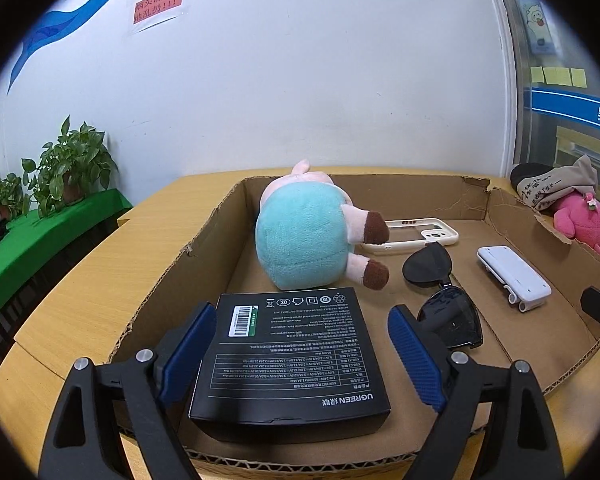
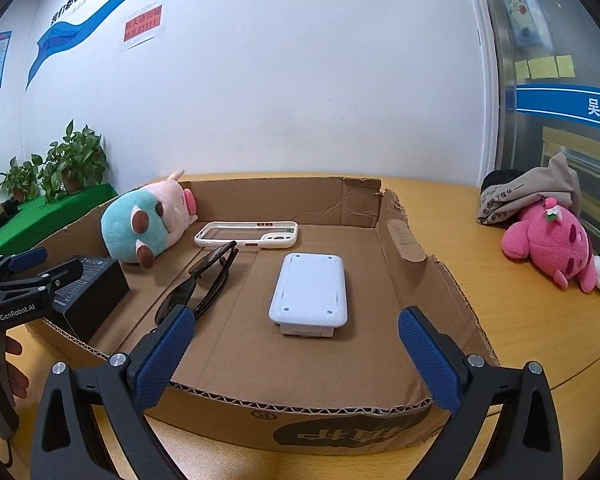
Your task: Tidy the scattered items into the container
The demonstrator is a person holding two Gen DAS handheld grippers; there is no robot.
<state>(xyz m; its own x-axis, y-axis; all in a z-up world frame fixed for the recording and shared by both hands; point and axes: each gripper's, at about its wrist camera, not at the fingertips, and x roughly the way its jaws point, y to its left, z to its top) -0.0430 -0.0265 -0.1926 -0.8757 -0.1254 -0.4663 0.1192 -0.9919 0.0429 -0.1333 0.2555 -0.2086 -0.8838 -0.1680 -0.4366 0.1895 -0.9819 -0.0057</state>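
While we look from the left side, the left gripper has its jaws spread wide around the black box, which rests on the floor of the cardboard box at its near left corner; the pads do not press on it. Behind it lies the teal and pink plush toy. Next come the sunglasses and, further back, the white phone case. In the middle lies the white device, face down. The right gripper is spread wide too, with nothing between its pads, above the near wall. Outside, on the tabletop at the right, we see a pink plush toy.
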